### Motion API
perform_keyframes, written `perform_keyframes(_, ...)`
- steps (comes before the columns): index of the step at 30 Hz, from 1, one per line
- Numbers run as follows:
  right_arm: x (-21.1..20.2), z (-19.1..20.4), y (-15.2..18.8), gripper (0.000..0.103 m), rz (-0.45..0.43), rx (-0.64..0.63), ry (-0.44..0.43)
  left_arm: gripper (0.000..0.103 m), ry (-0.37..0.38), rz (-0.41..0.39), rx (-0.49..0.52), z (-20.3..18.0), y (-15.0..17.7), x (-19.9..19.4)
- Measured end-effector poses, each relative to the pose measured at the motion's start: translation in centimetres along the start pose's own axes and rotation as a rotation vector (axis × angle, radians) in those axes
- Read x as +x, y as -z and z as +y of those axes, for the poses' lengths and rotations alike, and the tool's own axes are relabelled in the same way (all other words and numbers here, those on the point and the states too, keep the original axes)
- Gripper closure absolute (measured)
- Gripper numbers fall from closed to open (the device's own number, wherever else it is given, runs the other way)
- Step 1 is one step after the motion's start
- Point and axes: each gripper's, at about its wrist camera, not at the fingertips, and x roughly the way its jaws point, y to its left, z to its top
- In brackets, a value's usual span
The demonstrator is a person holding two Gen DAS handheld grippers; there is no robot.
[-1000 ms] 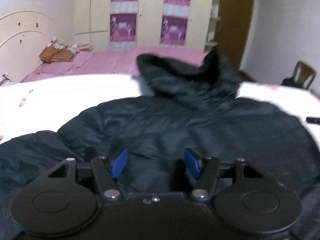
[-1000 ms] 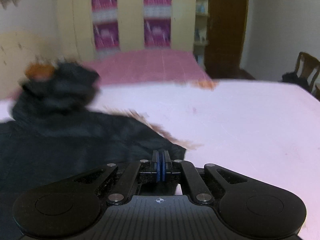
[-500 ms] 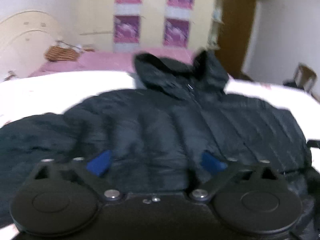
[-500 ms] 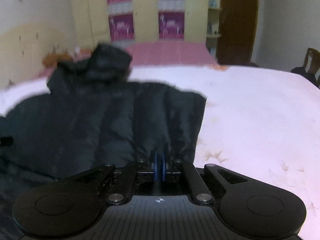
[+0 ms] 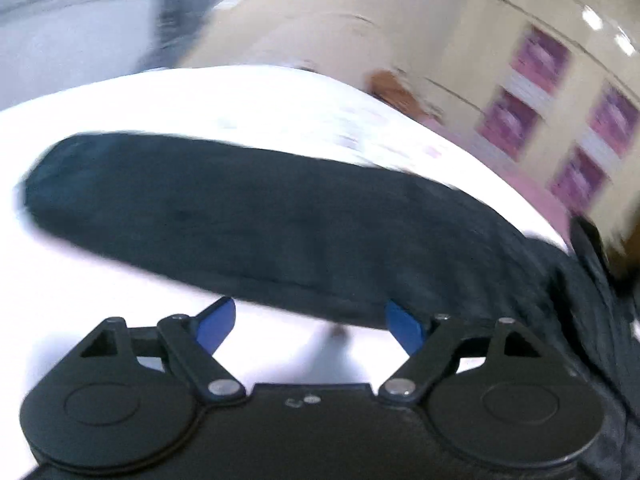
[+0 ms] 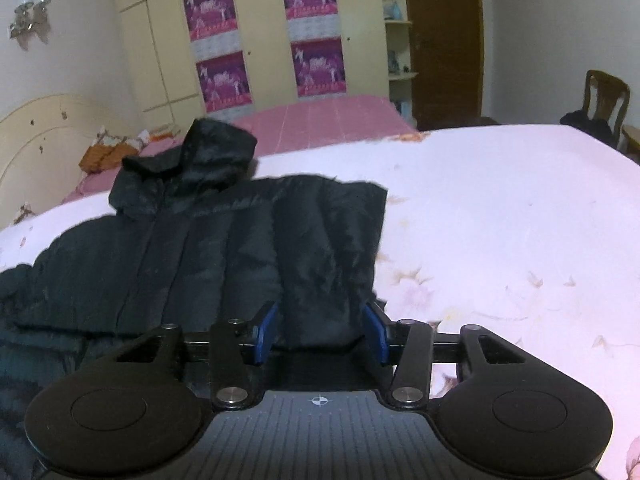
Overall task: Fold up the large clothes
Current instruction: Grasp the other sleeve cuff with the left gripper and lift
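A dark quilted hooded jacket (image 6: 224,248) lies face up on the white flowered bed (image 6: 500,208), hood toward the far side. Its right sleeve is folded over the body. My right gripper (image 6: 320,330) is open, its blue pads on either side of the folded sleeve's near end. In the blurred, tilted left wrist view the jacket's left sleeve (image 5: 248,216) stretches out flat over the sheet. My left gripper (image 5: 310,324) is open and empty just short of that sleeve's near edge.
A pink bed (image 6: 320,120) with a cream headboard (image 6: 36,136) stands behind, with a cream wardrobe (image 6: 260,32) bearing purple posters. A brown door (image 6: 444,40) and a wooden chair (image 6: 604,100) with dark cloth are at the right.
My right gripper has opened and let go of the folded right sleeve. My left gripper has swung left from the jacket's body to the outstretched left sleeve.
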Motion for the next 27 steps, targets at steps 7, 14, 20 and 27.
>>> perform_keyframes(7,1.3,1.2,-0.9,0.055,0.0,0.067,0.003,0.019,0.029,-0.054,-0.349,8.6,-0.5,-0.5)
perform_keyframes(14,1.2,1.8,-2.3,0.055,-0.03,0.113,0.026,0.02,0.116,-0.138,-0.625,13.3,-1.7,1.2)
perform_keyframes(20,1.0,1.8,-2.4,0.055,-0.029,0.129,0.054,0.097,0.055,-0.157,-0.6,14.1,-3.9,2.7)
perform_keyframes(27,1.0,1.4,-2.4,0.055,-0.042,0.131,0.05,0.097,0.185,-0.303,-0.242,3.4,-6.5,-1.8)
